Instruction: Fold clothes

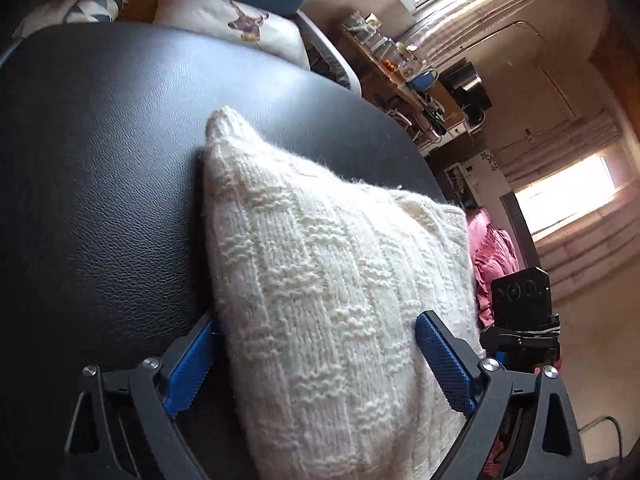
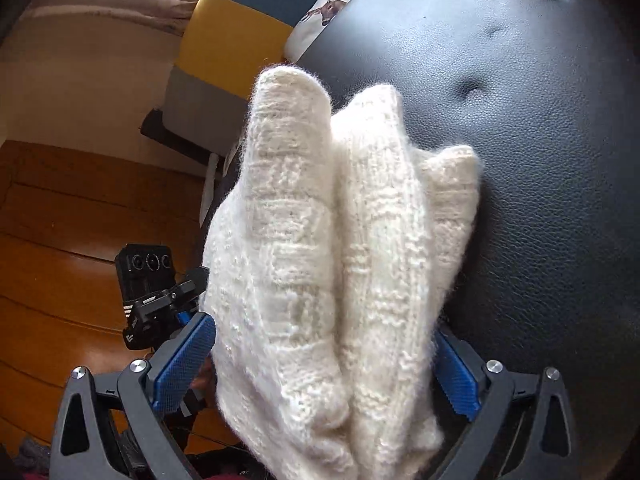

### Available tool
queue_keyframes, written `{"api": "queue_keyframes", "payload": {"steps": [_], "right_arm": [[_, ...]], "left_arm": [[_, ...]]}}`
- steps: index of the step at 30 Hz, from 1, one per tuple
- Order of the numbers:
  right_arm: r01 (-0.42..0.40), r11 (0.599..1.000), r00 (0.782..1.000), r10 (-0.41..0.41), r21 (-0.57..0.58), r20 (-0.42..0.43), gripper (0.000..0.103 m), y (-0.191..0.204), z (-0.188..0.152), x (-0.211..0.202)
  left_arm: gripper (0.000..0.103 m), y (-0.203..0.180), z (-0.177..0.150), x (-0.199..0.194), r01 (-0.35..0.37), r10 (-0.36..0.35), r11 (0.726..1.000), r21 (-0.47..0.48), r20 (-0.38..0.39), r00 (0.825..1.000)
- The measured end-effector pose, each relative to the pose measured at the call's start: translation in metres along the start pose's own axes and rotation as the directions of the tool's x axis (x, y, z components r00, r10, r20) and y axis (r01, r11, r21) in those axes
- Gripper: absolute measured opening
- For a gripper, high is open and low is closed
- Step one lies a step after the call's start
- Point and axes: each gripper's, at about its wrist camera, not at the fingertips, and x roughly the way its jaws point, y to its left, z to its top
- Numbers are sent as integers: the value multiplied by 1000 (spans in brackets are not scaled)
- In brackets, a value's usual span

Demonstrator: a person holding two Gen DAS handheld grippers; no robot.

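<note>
A cream cable-knit sweater (image 1: 332, 280) is seen between the blue-padded fingers of the left gripper (image 1: 320, 364), bunched into a thick fold that fills the gap from pad to pad. The left pad (image 1: 190, 368) is pressed against one edge of the knit and the right pad (image 1: 444, 360) lies on its other flank, so the left gripper is taken to be clenched on the sweater. The fold is stretched away from the fingers over a black leather surface (image 1: 100, 160), and its far corner is seen as a raised point. Beyond the leather, a white cushion with a deer print (image 1: 240, 24) is visible, and a pink garment (image 1: 490, 256) is seen past the sweater's right edge. The other gripper's camera housing (image 1: 520, 292) is visible just beside that edge.

In the right wrist view, the same sweater (image 2: 328, 260) is gathered in several upright folds between the fingers of the right gripper (image 2: 324, 364). Both blue pads are touched by the wool, one (image 2: 184, 364) at the left and one (image 2: 456, 372) at the right, and the bundle is gripped there. The folds are held over the edge of the black leather surface (image 2: 540, 160), with a wooden floor (image 2: 60, 240) seen to the left. The left gripper's camera housing (image 2: 146, 272) is seen near the left pad.
</note>
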Motion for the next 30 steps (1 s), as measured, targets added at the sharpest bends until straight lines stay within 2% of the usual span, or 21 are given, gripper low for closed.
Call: {"api": "queue_keyframes", "payload": {"steps": [4,8,10,12,13,14,16,17,19,21,24,26,30], "right_arm": [[11,998,998,-7,-60,64,103,10,-9,3],[66,970,996,-48,-233,79,103,24,-51,-8],[80,963,996,-65,-256,67,103,22,-58,-11],[55,984,996,-42,-167,82,94,7,-57,-17],[47,992,995,-36,-120,88,73,0,-55,-20],[39,994,995,-29,-99,94,60,-5,-55,-22],[48,990,994,-35,-132,100,53,-3,-61,-26],[56,988,993,-41,-143,107,52,-2,-63,-26],[55,987,991,-36,-151,129,53,-2,-68,-28],[33,986,989,-8,-163,151,59,-1,-70,-27],[29,983,992,-7,-179,125,66,3,-66,-26],[44,981,991,-20,-189,129,74,4,-59,-23],[130,955,983,-90,-267,159,75,7,-60,-13]], "left_arm": [[97,-2,6,9,44,-43,999,11,-55,998],[97,-5,8,14,52,-48,998,28,-114,992],[97,-7,7,14,49,-45,998,27,-130,990],[97,-9,6,15,46,-42,999,27,-146,988],[96,-10,6,15,45,-40,999,26,-154,987],[87,-11,5,15,36,-30,999,32,-152,988],[75,-14,0,12,11,-4,998,55,-130,991],[69,-16,-3,10,7,1,998,61,-118,993],[63,-17,-8,6,3,4,997,78,-95,996],[61,-18,-13,3,-1,8,995,96,-71,997],[62,-19,-20,-2,-11,15,992,126,-34,999],[67,-19,-23,-3,-27,30,990,142,-18,999],[75,-18,-28,-4,-58,59,987,152,-2,998]]}}
